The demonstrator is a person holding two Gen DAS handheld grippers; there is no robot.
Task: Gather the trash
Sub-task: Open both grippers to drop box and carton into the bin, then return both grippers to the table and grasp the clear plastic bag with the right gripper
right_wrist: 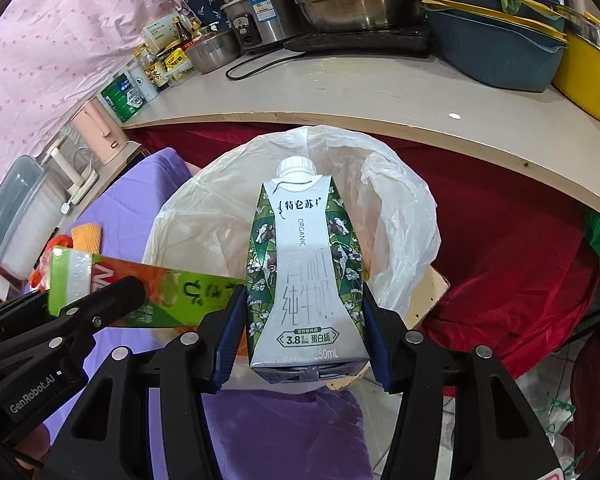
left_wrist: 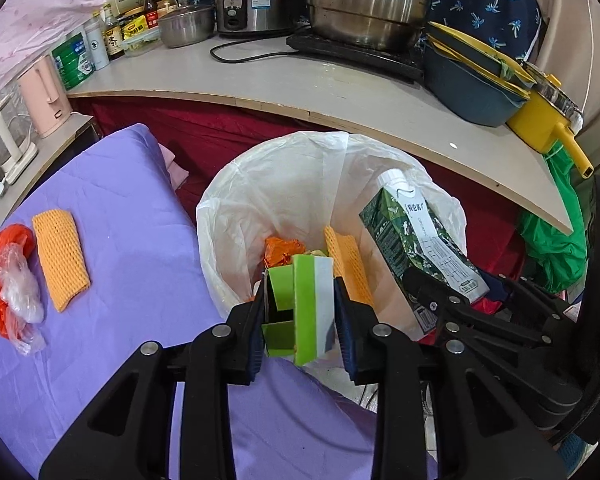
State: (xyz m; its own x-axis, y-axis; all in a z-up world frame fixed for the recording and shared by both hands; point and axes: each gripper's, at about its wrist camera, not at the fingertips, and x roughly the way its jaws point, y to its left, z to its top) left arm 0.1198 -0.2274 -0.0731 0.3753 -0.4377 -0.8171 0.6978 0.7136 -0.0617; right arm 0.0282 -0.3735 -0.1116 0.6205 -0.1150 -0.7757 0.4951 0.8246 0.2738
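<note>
White plastic lined the trash bin (left_wrist: 260, 200), its liner mouth gaping between the purple-covered bed (left_wrist: 120, 208) and the red cloth hanging under the desk (left_wrist: 340, 96). The left gripper (left_wrist: 300, 316) hung over the bin's near rim, its fingers narrow and clamped on a flattened green carton (left_wrist: 304, 308) that pointed down into the opening. Just to its right, the right gripper (right_wrist: 304, 320) held a green-and-white milk carton (right_wrist: 304, 272) upright with its white cap away from the camera, fingers set fairly wide and pressed on both its sides, also above the liner. Inside the bin lay an orange wrapper (left_wrist: 284, 250) and an orange foam net (left_wrist: 346, 264), leaving most of the bin's far side open. The desk's curved edge ran close behind the bin. On the bed, well left of the bin, lay another foam net (left_wrist: 60, 258) and crumpled red and clear plastic bags (left_wrist: 14, 280), with bare sheet around them.
</note>
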